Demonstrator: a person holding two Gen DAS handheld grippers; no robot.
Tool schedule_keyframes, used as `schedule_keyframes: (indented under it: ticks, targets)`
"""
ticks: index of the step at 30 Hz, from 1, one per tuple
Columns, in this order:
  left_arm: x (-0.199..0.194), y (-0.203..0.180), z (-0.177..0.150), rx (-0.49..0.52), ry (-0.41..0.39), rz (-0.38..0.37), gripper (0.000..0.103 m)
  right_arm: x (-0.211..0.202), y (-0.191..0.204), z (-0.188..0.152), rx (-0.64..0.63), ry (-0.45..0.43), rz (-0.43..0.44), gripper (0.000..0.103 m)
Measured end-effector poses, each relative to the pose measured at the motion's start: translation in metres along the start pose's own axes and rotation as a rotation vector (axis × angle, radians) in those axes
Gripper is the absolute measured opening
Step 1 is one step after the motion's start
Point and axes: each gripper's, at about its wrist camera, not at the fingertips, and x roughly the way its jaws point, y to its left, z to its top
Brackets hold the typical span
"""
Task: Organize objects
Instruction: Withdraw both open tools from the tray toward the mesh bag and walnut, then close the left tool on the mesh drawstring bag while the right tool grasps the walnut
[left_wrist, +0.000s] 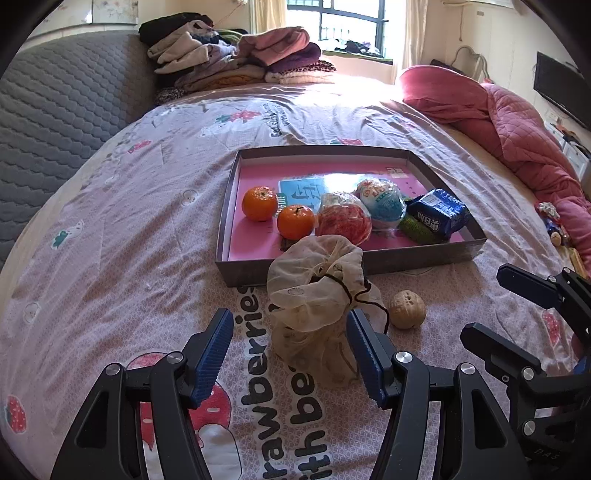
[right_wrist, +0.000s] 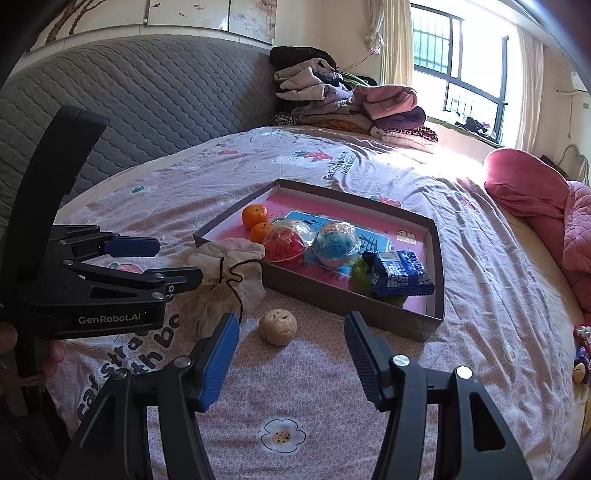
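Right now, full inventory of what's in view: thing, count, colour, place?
tray: 1, grey walls, pink floor, mid-bed
oranges: 2, orange, tray's left part
wrapped balls: 2, one red, one blue-white, tray centre
snack pack: 1, blue, tray's right part
green item: 1, under the pack
drawstring bag: 1, beige, before the tray
walnut: 1, tan, right of bag
folded clothes: 1 pile, mixed, far end
quilt: 1, pink, right
left gripper: fingers open, astride bag
right gripper: fingers open, near walnut

Home bedroom: bed (left_wrist: 147, 206) with strawberry-print sheet, quilted grey headboard (right_wrist: 155, 96), folded clothes pile (left_wrist: 236, 55), pink quilt (left_wrist: 517, 125), curtained window (right_wrist: 458, 62)
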Motion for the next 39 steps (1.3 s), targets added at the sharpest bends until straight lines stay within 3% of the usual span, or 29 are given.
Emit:
schedule_keyframes:
  ticks: [10, 32, 39]
  targets:
    - [0.021, -0.001, -0.001, -0.004, 0.025, -0.006, 0.065, 0.035, -0.005, -0.021, 0.003, 0.071, -0.01, 0.059]
    - [0.068, 0.008, 0.011, -0.052, 0.062, -0.028, 0.065, 0.074, 0.0, -0.011, -0.022, 0.112, 0.001, 0.059]
    - [0.071, 0.005, 0.009, -0.04, 0.057, -0.046, 0.047, 0.077, -0.002, -0.008, -0.012, 0.106, 0.042, 0.039]
